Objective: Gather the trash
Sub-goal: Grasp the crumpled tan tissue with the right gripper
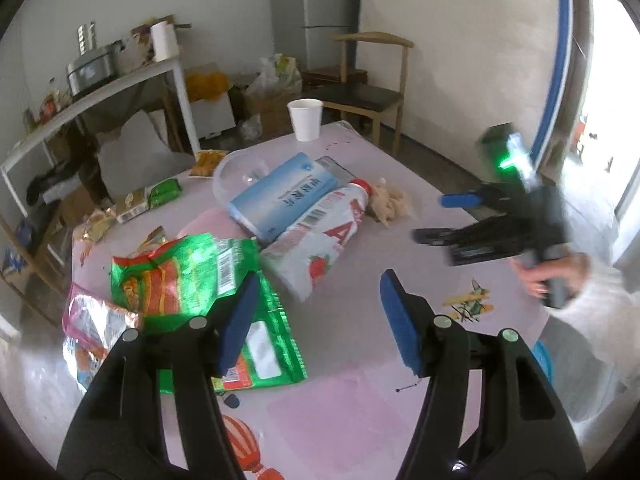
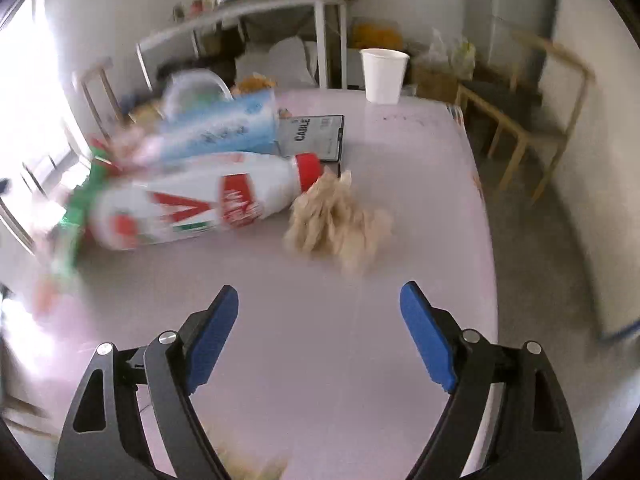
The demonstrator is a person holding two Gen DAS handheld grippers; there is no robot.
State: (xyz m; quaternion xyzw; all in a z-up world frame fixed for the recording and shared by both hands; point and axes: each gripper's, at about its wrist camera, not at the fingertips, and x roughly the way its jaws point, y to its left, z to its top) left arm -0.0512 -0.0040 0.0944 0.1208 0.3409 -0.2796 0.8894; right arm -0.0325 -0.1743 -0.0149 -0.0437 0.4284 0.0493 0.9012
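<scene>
Probably a home dining room: table, wooden chair, cluttered shelf.

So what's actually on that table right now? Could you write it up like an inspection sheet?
Surface: pale pink table with printed pictures.
Job's things: green snack wrapper, white bottle with red cap lying on its side, blue pack, crumpled tissue, white paper cup upright, clear plastic lid, small wrappers at the far edge.
Clutter: black case marked CABLE.
Grippers: left gripper open, nothing between its fingers; right gripper open, empty.
Cables: nothing seen.
Surroundings: wooden chair, white shelf table, boxes and bags on the floor.
</scene>
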